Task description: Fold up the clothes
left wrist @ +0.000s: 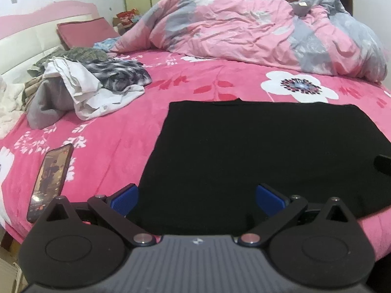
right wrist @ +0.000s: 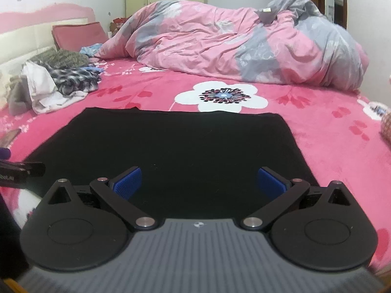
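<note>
Work surface: bed with pink floral blanket; a rumpled pink-and-grey duvet is heaped along the far side.
Task item: black garment, spread flat on the blanket at the near edge of the bed, directly ahead of both tools. Outline is roughly rectangular; no sleeves or collar can be made out, so the garment type cannot be told.
Left gripper: jaws spread wide, nothing between the blue pads. Positioned over the near left portion of the garment.
Right gripper: jaws likewise spread wide and empty. Positioned over the near middle of the garment; the tip of the other tool shows at the left edge of this view.
Queue: pile of unfolded clothes near the headboard, well apart from the black garment.
Obstacle: phone, screen lit, lying on the blanket left of the garment, not touching it.
Step in hand (judgement): garment laid out; a fold is about to begin, with no cloth gripped.
Next move (judgement): lower each tool to a near corner or hem, pinch the top layer only, then lift and carry both points evenly toward the far edge.
</note>
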Demonstrator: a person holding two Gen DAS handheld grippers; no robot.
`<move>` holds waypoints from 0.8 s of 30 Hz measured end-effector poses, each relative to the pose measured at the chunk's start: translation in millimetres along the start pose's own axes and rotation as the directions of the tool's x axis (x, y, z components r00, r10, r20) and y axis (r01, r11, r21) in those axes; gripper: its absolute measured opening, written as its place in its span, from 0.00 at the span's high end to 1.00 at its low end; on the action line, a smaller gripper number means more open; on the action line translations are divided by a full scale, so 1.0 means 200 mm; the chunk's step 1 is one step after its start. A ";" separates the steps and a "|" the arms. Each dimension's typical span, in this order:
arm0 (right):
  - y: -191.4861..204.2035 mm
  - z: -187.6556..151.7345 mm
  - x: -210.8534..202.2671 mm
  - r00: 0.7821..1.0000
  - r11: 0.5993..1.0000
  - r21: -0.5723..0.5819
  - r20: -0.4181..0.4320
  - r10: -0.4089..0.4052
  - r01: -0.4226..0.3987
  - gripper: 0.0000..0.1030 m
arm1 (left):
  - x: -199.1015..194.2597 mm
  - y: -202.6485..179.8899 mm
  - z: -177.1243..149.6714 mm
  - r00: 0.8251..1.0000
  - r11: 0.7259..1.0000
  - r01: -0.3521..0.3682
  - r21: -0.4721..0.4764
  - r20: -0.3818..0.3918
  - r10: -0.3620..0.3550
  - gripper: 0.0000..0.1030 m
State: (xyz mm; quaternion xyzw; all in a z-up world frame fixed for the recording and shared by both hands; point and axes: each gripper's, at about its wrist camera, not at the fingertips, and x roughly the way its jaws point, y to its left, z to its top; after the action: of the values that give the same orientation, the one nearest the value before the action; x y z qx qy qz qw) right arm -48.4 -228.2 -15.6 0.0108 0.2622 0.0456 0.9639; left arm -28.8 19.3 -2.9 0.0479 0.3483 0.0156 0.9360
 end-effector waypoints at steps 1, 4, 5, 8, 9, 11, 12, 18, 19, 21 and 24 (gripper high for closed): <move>-0.01 0.00 0.00 1.000 1.000 0.011 -0.002 0.009 -0.009 0.01 | 0.01 0.00 0.01 1.000 1.000 -0.006 -0.005 -0.003 0.006 0.00; -0.01 -0.01 -0.02 1.000 1.000 0.020 0.008 0.022 -0.022 0.01 | 0.03 0.00 0.02 1.000 1.000 0.006 -0.016 -0.030 -0.007 0.00; -0.01 -0.01 -0.03 1.000 1.000 0.018 0.011 0.023 -0.023 0.01 | 0.04 0.00 0.03 0.999 0.999 0.021 -0.025 -0.043 -0.022 0.00; -0.01 -0.01 -0.03 1.000 1.000 0.009 0.017 0.016 -0.016 0.01 | 0.06 0.01 0.03 0.998 0.998 0.039 -0.046 -0.056 -0.042 0.00; -0.01 -0.01 -0.03 1.000 1.000 0.007 0.018 0.013 -0.013 0.01 | 0.06 0.01 0.03 0.998 0.999 0.036 -0.041 -0.053 -0.039 0.00; -0.02 0.00 -0.03 1.000 1.000 0.008 0.016 0.010 -0.010 0.01 | 0.07 0.00 0.04 0.998 0.999 0.032 -0.030 -0.045 -0.034 0.00; -0.02 0.00 -0.02 1.000 1.000 0.009 0.014 0.009 -0.009 0.01 | 0.07 -0.01 0.04 0.999 0.999 0.032 -0.024 -0.042 -0.032 0.00; -0.02 0.01 -0.01 1.000 1.000 -0.007 0.005 0.001 -0.001 0.01 | 0.11 -0.04 0.05 0.998 0.999 0.044 0.005 -0.052 -0.043 0.00; -0.02 0.01 -0.01 1.000 1.000 -0.015 0.008 0.001 -0.001 0.01 | 0.13 -0.05 0.06 0.997 0.999 0.049 0.008 -0.059 -0.049 0.00; -0.01 0.01 0.00 1.000 1.000 -0.030 0.012 -0.001 0.001 0.01 | 0.15 -0.06 0.06 0.995 0.998 0.063 0.015 -0.077 -0.062 0.00; 0.00 0.01 0.00 1.000 0.999 -0.052 0.004 -0.008 0.008 0.01 | 0.20 -0.06 0.05 0.990 0.996 0.083 0.017 -0.115 -0.080 0.00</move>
State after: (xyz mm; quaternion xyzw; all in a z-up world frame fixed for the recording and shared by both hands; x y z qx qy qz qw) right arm -47.3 -227.5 -14.1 -0.0151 0.2591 0.0486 0.9645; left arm 8.2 8.2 -23.4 0.0429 0.4032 -0.0237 0.9138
